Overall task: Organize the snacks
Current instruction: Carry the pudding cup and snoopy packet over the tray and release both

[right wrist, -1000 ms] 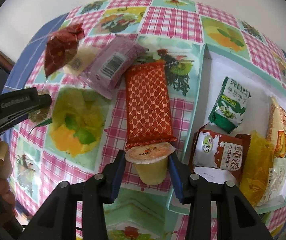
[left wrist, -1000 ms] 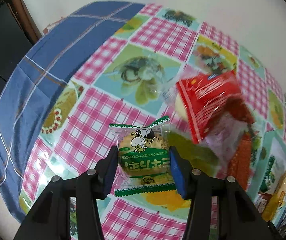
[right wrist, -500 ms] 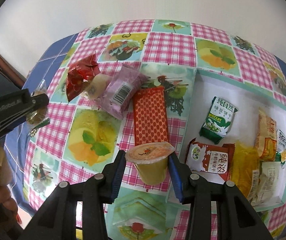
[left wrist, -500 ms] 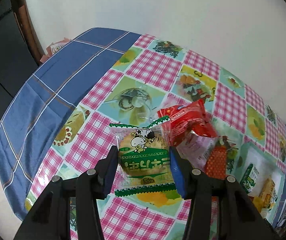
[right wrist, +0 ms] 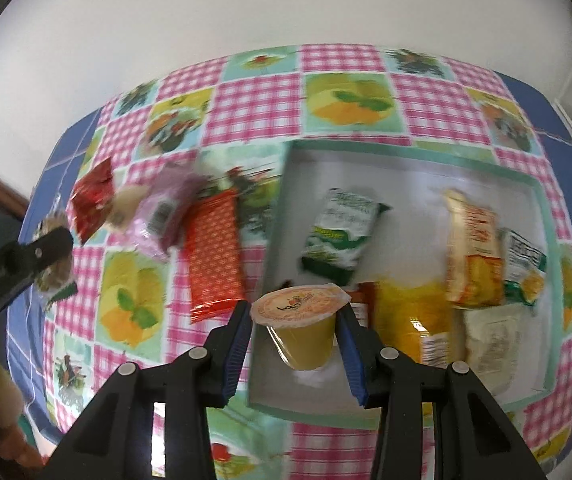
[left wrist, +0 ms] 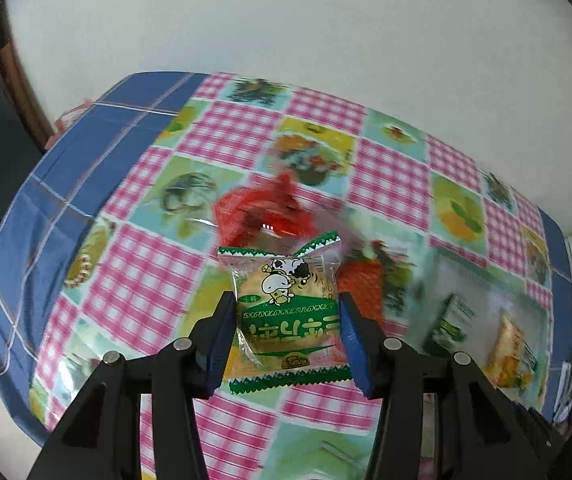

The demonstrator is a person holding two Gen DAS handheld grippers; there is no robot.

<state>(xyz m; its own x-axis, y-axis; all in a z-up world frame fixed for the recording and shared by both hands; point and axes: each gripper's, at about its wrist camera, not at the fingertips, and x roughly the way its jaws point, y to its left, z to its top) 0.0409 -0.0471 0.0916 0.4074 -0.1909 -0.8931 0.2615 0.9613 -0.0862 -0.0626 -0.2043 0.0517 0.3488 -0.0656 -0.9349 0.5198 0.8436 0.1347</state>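
Note:
My left gripper [left wrist: 286, 312] is shut on a green and white cow-print biscuit packet [left wrist: 286, 312], held above the tablecloth. My right gripper [right wrist: 296, 320] is shut on a yellow jelly cup [right wrist: 302, 328], held over the near left corner of the white tray [right wrist: 406, 148]. The tray holds a green biscuit pack [right wrist: 342, 236], a yellow packet [right wrist: 410, 320] and several other snacks. A red packet [right wrist: 91, 200], a purple packet [right wrist: 165, 216] and an orange-red patterned bar [right wrist: 213, 256] lie on the cloth left of the tray. The left gripper [right wrist: 17, 264] shows at the right wrist view's left edge.
The table has a checked fruit-pattern cloth [left wrist: 213, 136] with a blue border [left wrist: 45, 184]. A white wall stands behind it. The tray also shows blurred at the right of the left wrist view [left wrist: 486, 280]. A dark doorway lies to the far left.
Both grippers have risen and pulled back from the table. The right gripper has moved right with the jelly cup, now over the tray's corner. The left gripper has swung right with its packet.

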